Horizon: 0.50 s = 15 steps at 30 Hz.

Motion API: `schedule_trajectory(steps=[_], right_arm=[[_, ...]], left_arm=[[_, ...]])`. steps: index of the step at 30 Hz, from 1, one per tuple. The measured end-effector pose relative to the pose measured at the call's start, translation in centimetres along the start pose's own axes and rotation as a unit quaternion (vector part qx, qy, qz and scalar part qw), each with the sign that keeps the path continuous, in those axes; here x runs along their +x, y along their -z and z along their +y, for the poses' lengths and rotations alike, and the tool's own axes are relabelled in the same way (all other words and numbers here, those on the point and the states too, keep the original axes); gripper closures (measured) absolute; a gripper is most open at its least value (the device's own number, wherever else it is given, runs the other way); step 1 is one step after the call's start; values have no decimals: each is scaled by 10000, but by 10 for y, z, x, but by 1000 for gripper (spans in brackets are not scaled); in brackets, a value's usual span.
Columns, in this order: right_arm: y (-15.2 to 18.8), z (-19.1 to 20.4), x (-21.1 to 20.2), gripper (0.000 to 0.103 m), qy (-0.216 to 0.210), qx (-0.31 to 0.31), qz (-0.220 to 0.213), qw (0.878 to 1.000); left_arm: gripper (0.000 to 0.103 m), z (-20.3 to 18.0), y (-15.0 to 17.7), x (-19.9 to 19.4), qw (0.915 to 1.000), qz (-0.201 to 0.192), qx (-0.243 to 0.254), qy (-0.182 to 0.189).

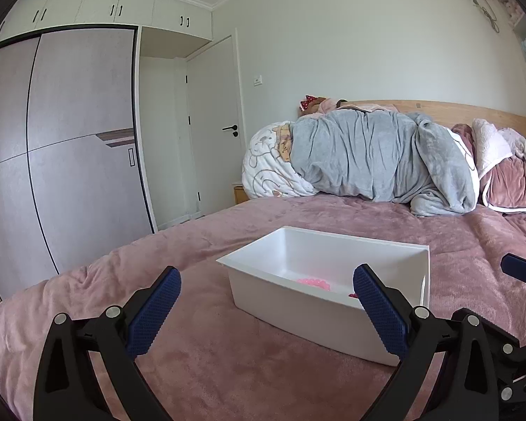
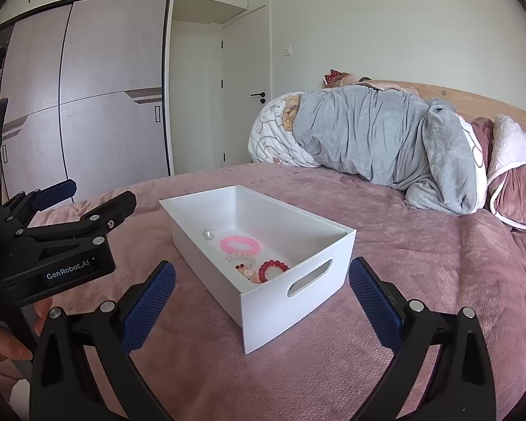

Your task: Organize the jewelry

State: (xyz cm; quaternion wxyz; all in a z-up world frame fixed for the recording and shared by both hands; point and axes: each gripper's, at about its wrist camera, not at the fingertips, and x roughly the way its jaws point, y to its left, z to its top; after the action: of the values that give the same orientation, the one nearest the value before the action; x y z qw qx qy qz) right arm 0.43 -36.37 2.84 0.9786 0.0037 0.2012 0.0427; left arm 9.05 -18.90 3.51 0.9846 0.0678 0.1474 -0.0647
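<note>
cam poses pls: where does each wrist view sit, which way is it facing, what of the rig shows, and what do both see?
Left wrist: low over the pink bedspread, facing the headboard; left gripper open around the white bin's long side; a tip of the right gripper at the right edge.
Right wrist: higher, right of the other, facing the bin's handle end; right gripper open; the left gripper and the person's hand at left.
Shared: bin, pink bracelet, grey blanket, wardrobe, door.

pink bedspread [image 2: 420, 263], rolled grey blanket [image 1: 378, 154], wooden headboard [image 1: 473, 115], sliding wardrobe [image 1: 70, 140], white door [image 2: 245, 84]
</note>
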Motion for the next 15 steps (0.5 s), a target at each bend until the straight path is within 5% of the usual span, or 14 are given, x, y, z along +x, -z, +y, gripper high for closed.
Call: schedule_trajectory(steps=[15], right_arm=[[-4,2,-6,5,24,-100,-135,9999]], left_arm=[[3,7,-5,-2,9997,2,-202,160]])
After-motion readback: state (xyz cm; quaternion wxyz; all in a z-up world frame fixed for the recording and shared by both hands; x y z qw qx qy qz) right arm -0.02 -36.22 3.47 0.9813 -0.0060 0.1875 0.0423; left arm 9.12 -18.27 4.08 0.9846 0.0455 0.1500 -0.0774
